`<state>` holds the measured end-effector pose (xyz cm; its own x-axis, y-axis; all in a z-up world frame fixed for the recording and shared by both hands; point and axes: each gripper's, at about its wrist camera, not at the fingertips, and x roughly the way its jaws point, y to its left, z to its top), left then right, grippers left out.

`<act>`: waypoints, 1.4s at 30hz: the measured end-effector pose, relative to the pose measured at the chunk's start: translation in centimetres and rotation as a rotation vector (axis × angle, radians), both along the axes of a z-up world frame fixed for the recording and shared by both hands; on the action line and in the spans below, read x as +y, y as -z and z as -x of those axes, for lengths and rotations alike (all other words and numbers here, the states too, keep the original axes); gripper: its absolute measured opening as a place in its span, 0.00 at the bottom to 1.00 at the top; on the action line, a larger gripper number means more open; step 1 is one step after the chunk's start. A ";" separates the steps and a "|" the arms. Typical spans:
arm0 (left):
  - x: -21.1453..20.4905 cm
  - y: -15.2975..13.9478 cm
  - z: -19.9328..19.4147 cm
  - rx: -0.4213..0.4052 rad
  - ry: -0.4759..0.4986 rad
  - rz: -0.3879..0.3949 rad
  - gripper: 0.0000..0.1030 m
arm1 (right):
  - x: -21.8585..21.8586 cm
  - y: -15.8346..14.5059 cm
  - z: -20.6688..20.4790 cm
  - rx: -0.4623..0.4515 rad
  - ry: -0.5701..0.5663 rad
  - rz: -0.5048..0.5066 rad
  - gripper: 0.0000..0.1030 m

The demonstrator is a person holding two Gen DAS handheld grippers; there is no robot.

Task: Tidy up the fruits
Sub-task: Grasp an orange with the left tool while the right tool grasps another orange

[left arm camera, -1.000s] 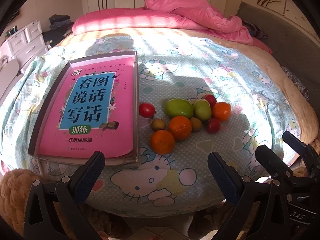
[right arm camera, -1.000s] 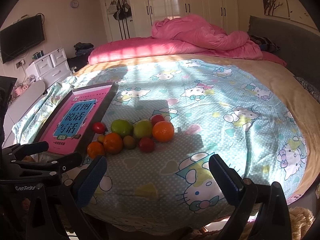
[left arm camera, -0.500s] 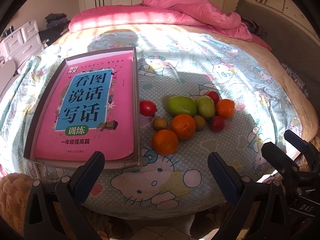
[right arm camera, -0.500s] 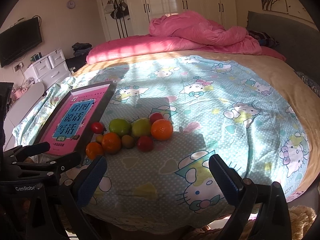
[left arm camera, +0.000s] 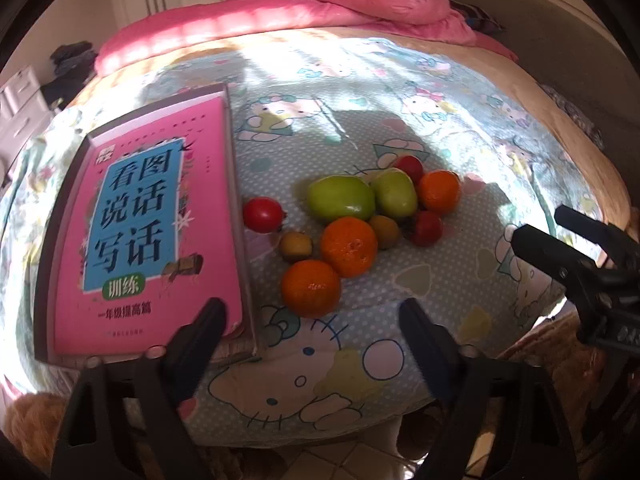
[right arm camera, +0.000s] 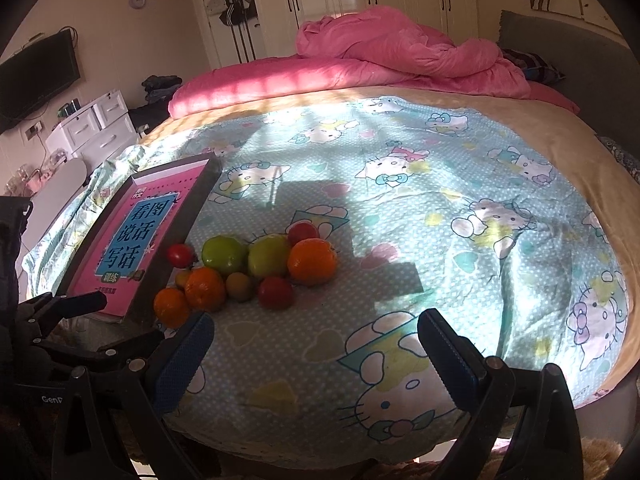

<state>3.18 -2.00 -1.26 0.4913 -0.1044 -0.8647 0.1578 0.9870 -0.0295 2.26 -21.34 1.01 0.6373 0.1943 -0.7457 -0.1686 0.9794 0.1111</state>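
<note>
Nine fruits: one cluster on the bed sheet, just right of the tray in the left wrist view.
Oranges: three round orange mandarins (left arm camera: 311,288) (left arm camera: 349,246) (left arm camera: 439,193); the nearest one lies closest to the bed's front edge.
Green fruits: two smooth green apple-like fruits (left arm camera: 341,197) (left arm camera: 394,193) side by side, touching, behind the middle mandarin.
Red fruits: three small red tomatoes; one (left arm camera: 262,214) sits alone close beside the tray, one (left arm camera: 427,228) near the right mandarin, one (left arm camera: 409,166) behind the green pair.
Brown fruits: two small brownish-green round fruits (left arm camera: 295,245) (left arm camera: 384,231) flank the middle mandarin.
Tray: dark rectangular tray (left arm camera: 237,184) holding a pink book with a blue title panel (left arm camera: 148,224).
Bed: round bed with a light-blue cartoon-cat printed sheet (left arm camera: 360,344); a pink quilt (right arm camera: 400,48) is bunched at the far side.
Left claw (left arm camera: 308,322): jaws closing, nothing between them, low before the bed's front edge.
Right claw (right arm camera: 314,340): jaws spread wide and empty, near the bed's front edge.
</note>
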 end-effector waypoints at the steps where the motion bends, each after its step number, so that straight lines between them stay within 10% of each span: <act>1: -0.1 0.0 -0.2 0.009 0.017 -0.001 0.69 | -0.1 0.1 -0.4 0.011 0.002 -0.001 1.00; 22: -2.1 2.2 -3.5 0.111 0.154 -0.154 0.41 | 0.3 2.9 -7.9 0.141 -0.078 0.035 0.98; 37: -4.7 2.5 -4.7 0.147 0.223 -0.306 0.37 | 1.4 5.4 -9.8 0.247 -0.110 -0.035 0.43; 42: -4.5 2.3 -5.1 0.154 0.201 -0.245 0.35 | 0.9 5.3 -10.0 0.253 -0.089 -0.075 0.42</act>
